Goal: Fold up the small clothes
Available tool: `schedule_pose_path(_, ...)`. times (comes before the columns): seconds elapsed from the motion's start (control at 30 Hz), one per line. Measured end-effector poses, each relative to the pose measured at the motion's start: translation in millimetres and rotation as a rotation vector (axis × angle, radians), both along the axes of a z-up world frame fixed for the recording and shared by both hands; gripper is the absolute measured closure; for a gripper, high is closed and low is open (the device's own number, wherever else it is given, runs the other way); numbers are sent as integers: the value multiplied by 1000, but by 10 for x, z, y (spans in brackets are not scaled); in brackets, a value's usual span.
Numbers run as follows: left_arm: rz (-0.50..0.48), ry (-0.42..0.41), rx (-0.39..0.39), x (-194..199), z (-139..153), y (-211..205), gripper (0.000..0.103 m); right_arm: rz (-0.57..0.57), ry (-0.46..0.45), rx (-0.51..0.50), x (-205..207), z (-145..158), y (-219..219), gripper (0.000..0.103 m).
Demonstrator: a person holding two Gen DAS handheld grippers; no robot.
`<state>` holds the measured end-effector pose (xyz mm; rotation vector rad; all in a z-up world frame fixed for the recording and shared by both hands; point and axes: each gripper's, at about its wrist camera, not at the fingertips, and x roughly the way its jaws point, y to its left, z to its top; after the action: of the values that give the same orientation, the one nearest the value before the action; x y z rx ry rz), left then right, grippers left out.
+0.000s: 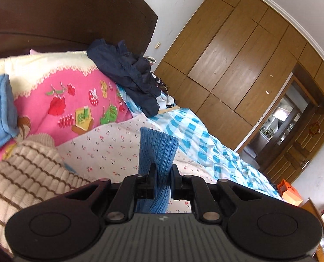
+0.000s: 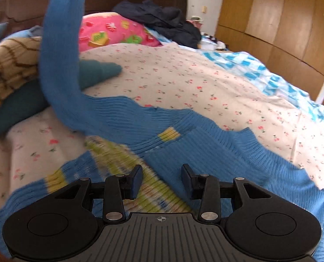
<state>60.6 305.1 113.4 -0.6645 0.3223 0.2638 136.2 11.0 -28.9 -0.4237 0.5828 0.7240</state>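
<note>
The fold is judged to be at an early stage; a blue knitted sweater (image 2: 183, 135) with yellow patches is spread across the cherry-print sheet (image 2: 183, 80) of the bed, directly below and ahead of the right gripper (image 2: 162, 180); one sleeve (image 2: 59, 50) is lifted well above the bed, and its cuff (image 1: 159, 150) is pinched between the nearly closed jaws of the left gripper (image 1: 162, 175); the right gripper's jaws stand apart over the sweater's body, and nothing is seen clamped between them; no finished crease is visible, so the sleeve is judged yet to be laid across the body, with the other sleeve and the body fold left; a striped beige knit (image 1: 24, 174) and a teal garment (image 2: 96, 72) lie heaped beside it, apparently unfolded.
</note>
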Motion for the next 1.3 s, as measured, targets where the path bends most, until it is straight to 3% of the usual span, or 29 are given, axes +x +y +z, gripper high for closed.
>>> schedule_pose_path(0.13,-19,-7,-11,13,-24,-15,85,-52,51,30,66,43,20,91)
schedule_pose_path(0.47,-105,-8,-11,117,12,-250,86,-10,85,93,-70,92,104,94)
schedule_pose_path(0.63,-198,-10,-12,265,88,-557,86,-45,132,125,-11,126,13,87)
schedule_pose_path(0.77,-315,-45,9,455,260,-1018,86,-91,144,247,-129,256,-378,76)
schedule_pose_path(1.0,-587,-63,20,994,309,-2325,85,-306,183,334,-339,209,-1348,75)
schedule_pose_path(1.07,-660,-18,53,1168,168,-2739,73,-374,205,349,-355,167,-1610,74)
schedule_pose_path(1.13,-707,71,72,1263,-4,-3034,67,-429,225,372,-379,140,-1845,72)
schedule_pose_path(1.2,-732,128,66,1250,-139,-3118,67,-465,219,392,-412,134,-2024,72)
schedule_pose_path(1.3,-705,177,82,1067,-248,-2962,58,-494,203,427,-388,154,-2171,70)
